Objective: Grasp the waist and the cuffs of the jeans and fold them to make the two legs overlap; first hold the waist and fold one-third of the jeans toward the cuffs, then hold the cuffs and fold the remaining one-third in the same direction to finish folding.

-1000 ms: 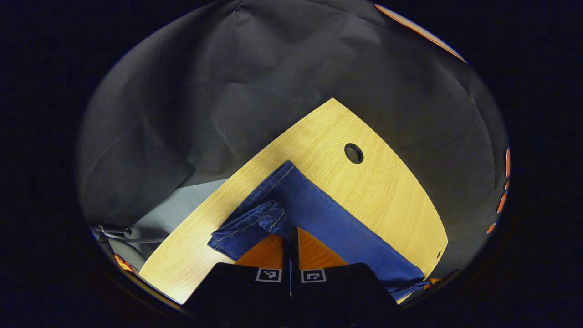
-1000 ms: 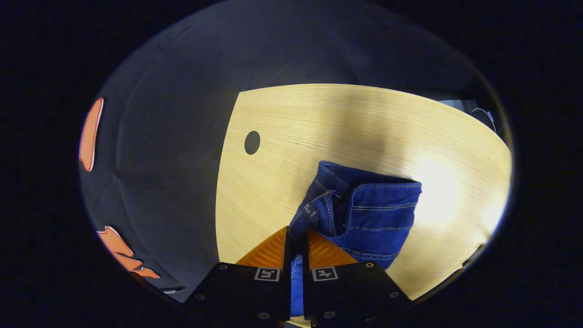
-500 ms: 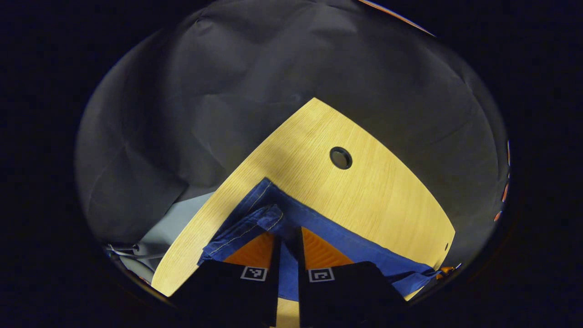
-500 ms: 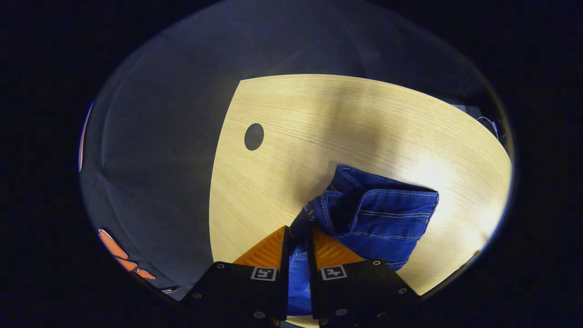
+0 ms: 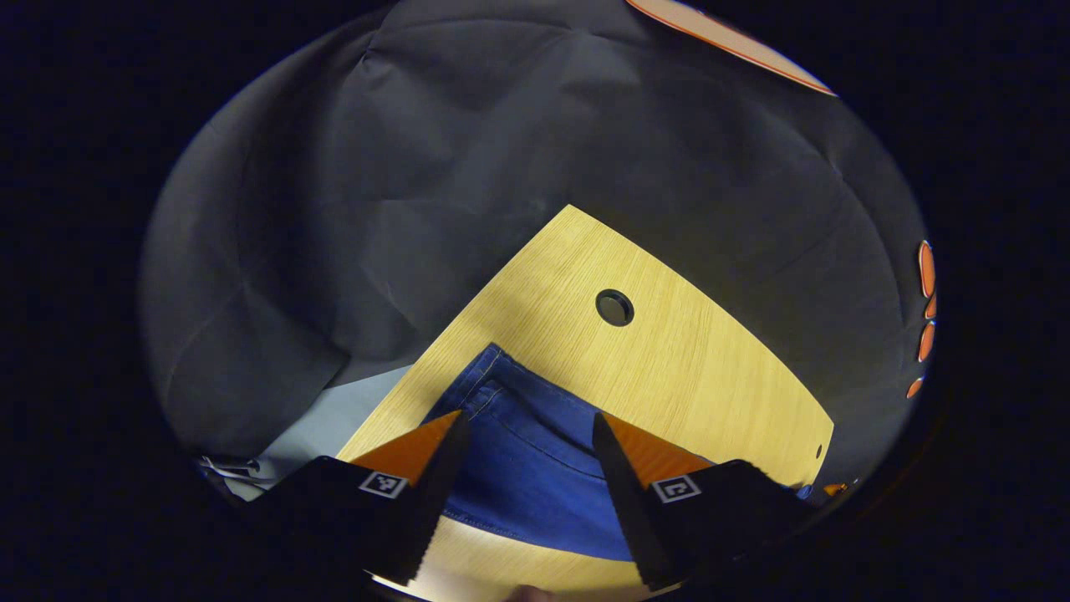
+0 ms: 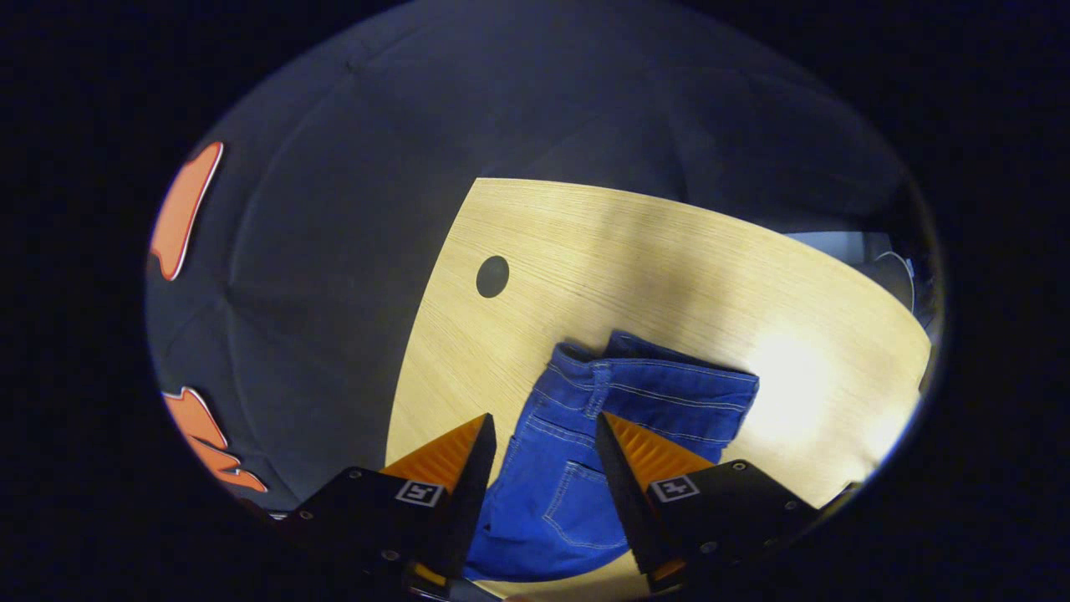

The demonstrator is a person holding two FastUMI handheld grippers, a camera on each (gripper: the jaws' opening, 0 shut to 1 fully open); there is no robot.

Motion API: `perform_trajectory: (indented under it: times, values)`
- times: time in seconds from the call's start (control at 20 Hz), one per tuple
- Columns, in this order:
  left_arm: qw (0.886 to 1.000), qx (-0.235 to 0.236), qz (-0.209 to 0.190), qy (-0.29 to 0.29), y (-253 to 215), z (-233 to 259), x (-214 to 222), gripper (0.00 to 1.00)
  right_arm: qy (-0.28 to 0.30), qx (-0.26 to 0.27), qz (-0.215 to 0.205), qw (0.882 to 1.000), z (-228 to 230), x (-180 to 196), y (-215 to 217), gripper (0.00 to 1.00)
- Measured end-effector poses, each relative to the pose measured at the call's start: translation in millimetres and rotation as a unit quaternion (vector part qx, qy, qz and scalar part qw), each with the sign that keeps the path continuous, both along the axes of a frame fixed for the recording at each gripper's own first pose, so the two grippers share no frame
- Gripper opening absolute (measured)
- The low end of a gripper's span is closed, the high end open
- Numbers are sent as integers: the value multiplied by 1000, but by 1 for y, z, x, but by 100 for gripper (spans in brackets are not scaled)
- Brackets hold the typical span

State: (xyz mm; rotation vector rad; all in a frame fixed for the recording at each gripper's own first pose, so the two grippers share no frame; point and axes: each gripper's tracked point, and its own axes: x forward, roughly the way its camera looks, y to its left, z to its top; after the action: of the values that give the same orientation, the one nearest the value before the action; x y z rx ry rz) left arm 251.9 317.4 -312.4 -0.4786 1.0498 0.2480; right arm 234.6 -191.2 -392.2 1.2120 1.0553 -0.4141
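Note:
Blue jeans lie flat on a light wooden table. In the left gripper view the cuff end of the jeans [image 5: 527, 451] rests on the table [image 5: 669, 368], and my left gripper [image 5: 527, 426] stands open just above it, one finger on each side. In the right gripper view the waist end of the jeans [image 6: 602, 418], with a back pocket and stitched seams showing, lies on the table [image 6: 652, 259]. My right gripper [image 6: 543, 426] is open over it with nothing held.
A round cable hole [image 5: 614, 308] sits in the table beyond the jeans; the same cable hole [image 6: 492, 276] lies to the left in the right gripper view. Black cloth [image 5: 401, 192] hangs behind the table edge. Grey floor [image 5: 322, 410] shows at the left.
Both grippers were shut on the denim and have opened, letting it go. The lifted cuff and waist now lie flat on the table.

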Motion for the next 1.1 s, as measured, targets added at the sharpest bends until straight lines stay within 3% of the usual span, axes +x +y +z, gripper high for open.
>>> perform_trajectory:
  times: [0.15,0.3,0.5,0.7,0.9,1.0,1.1]
  values:
    - [1000,6,-8,-5,-4,10,-6,96,3,-5,15,1000,1,-15,6,89]
    - [998,38,-44,7,-8,15,-20,98,15,-16,32,999,-5,-32,7,96]
    - [991,72,-111,4,-20,26,-36,99,42,-41,55,997,-22,-58,0,98]
    - [990,52,-129,-1,-43,53,-55,99,67,-50,62,995,-43,-77,-9,98]
    - [984,45,-172,6,-66,66,-78,99,84,-60,59,993,-66,-84,-21,99]
    - [979,73,-191,6,-69,73,-83,99,87,-59,56,993,-75,-82,-24,99]
    - [969,142,-201,9,-57,73,-82,99,75,-52,59,994,-80,-76,-23,99]
